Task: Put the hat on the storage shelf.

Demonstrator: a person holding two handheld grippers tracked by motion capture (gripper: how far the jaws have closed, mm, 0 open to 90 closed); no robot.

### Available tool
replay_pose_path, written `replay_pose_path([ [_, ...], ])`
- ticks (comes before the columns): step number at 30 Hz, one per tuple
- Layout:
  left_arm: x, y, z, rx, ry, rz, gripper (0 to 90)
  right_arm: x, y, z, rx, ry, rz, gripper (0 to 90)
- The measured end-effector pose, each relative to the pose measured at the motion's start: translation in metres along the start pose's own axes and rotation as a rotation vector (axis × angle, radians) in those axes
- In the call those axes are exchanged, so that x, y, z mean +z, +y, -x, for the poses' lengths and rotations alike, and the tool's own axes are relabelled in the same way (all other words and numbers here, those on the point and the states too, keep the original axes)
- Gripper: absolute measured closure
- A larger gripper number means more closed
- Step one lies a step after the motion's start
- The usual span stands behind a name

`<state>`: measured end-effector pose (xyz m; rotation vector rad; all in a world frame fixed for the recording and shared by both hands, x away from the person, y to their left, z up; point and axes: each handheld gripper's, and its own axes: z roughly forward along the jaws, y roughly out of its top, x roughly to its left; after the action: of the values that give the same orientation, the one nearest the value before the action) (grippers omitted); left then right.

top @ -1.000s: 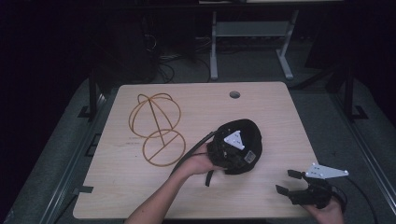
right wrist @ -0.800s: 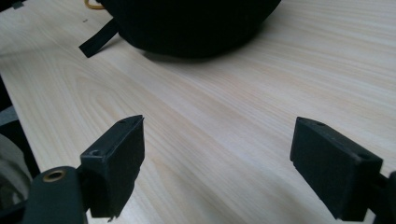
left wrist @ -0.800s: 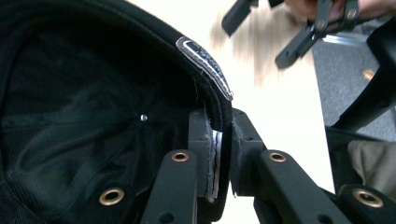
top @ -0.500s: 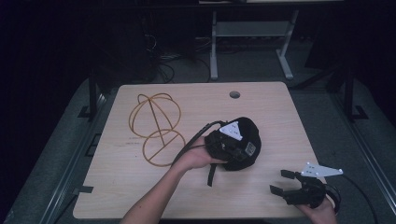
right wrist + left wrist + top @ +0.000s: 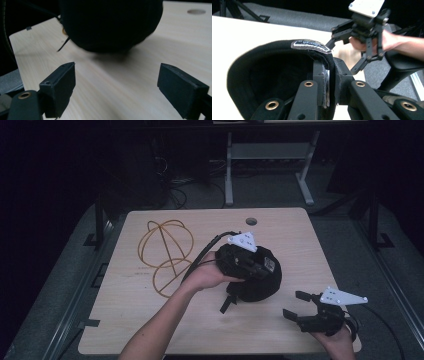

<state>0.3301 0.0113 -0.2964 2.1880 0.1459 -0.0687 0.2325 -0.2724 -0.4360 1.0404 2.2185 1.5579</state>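
Pale wooden table [image 5: 150, 320], wire frame [image 5: 165, 255] resting there, black cap [image 5: 260, 285] perhaps lifted

Black cap [image 5: 257, 280], silver-grey label patch on brim edge [image 5: 310, 45], small white tag at 1 o'clock. Left gripper [image 5: 329, 82] black, brass-coloured rivets, white three-cornered plate. Right gripper [image 5: 299, 310] black, same white plate. Wire stand [image 5: 165, 255] at 9 o'clock of cap, orange-tan. Table [image 5: 150, 320] pale wood grain, dark round hole at 12 o'clock edge. Floor [image 5: 60, 285] dark grey.

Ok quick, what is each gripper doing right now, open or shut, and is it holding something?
Left gripper: shut on the rim of the black fabric cap.
Right gripper: open, holding nothing.
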Motion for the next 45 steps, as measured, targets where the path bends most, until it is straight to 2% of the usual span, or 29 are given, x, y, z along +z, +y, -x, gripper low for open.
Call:
replay_pose_path([
  [6, 0.003, 0.016, 0.013, 0.046, -0.028, -0.012, 81.8, -0.001, 0.017, -0.003, -0.027, 0.010, 0.074, 15.8],
  [10, 0.011, 0.026, 0.022, 0.088, -0.065, -0.022, 81.8, -0.005, 0.023, -0.006, -0.058, 0.018, 0.123, 23.3],
  [12, 0.012, 0.032, 0.027, 0.106, -0.080, -0.015, 81.9, -0.008, 0.023, -0.006, -0.067, 0.024, 0.141, 32.7],
  [16, 0.012, 0.041, 0.035, 0.144, -0.102, -0.023, 82.0, -0.013, 0.021, -0.004, -0.086, 0.038, 0.172, 58.6],
  [19, 0.010, 0.043, 0.039, 0.153, -0.103, -0.026, 82.1, -0.014, 0.022, -0.003, -0.099, 0.069, 0.193, 80.5],
  [21, 0.007, 0.043, 0.039, 0.154, -0.098, -0.025, 82.1, -0.015, 0.024, -0.004, -0.117, 0.068, 0.200, 85.5],
  [24, 0.001, 0.040, 0.037, 0.145, -0.080, -0.018, 82.0, -0.015, 0.028, -0.005, -0.122, 0.070, 0.194, 87.3],
  [27, -0.004, 0.035, 0.034, 0.125, -0.054, -0.004, 81.7, -0.018, 0.031, -0.004, -0.105, 0.075, 0.191, 87.8],
  [34, -0.012, 0.021, 0.027, 0.095, 0.024, -0.033, 79.8, -0.023, 0.041, -0.003, -0.087, 0.084, 0.161, 88.2],
  [36, -0.014, 0.018, 0.026, 0.086, 0.032, -0.034, 78.4, -0.024, 0.044, -0.003, -0.083, 0.090, 0.159, 88.3],
  [40, -0.018, 0.013, 0.025, 0.066, 0.036, -0.026, 70.9, -0.025, 0.051, -0.002, -0.074, 0.091, 0.137, 88.4],
  [42, -0.021, 0.010, 0.024, 0.063, 0.062, -0.035, 64.2, -0.026, 0.055, -0.001, -0.071, 0.091, 0.131, 88.4],
  [45, -0.026, 0.005, 0.024, 0.050, 0.073, -0.032, 60.6, -0.029, 0.061, 0.001, -0.056, 0.103, 0.115, 88.3],
])
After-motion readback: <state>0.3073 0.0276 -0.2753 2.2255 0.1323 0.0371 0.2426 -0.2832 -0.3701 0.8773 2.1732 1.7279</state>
